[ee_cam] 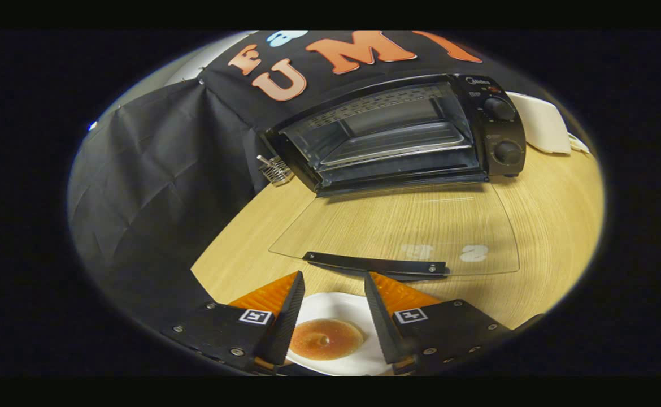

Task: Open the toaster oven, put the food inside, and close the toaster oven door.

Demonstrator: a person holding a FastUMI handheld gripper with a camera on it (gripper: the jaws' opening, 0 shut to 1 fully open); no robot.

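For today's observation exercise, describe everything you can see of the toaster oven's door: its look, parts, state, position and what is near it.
The toaster oven door is a clear glass pane, swung fully open and lying flat, level with the wooden table, hinged along the toaster oven front. A black handle bar with screws runs along its free edge. The wood grain shows through the glass, with faint reflections. The gripper, fingers apart, sits just short of the handle, not touching it, with a white plate holding round brown food between the fingers.

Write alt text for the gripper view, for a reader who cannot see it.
The tongs hang open above a white plate holding a round brown piece of food, on a wooden table. Beyond them, a black toaster oven stands with its glass door folded down flat.
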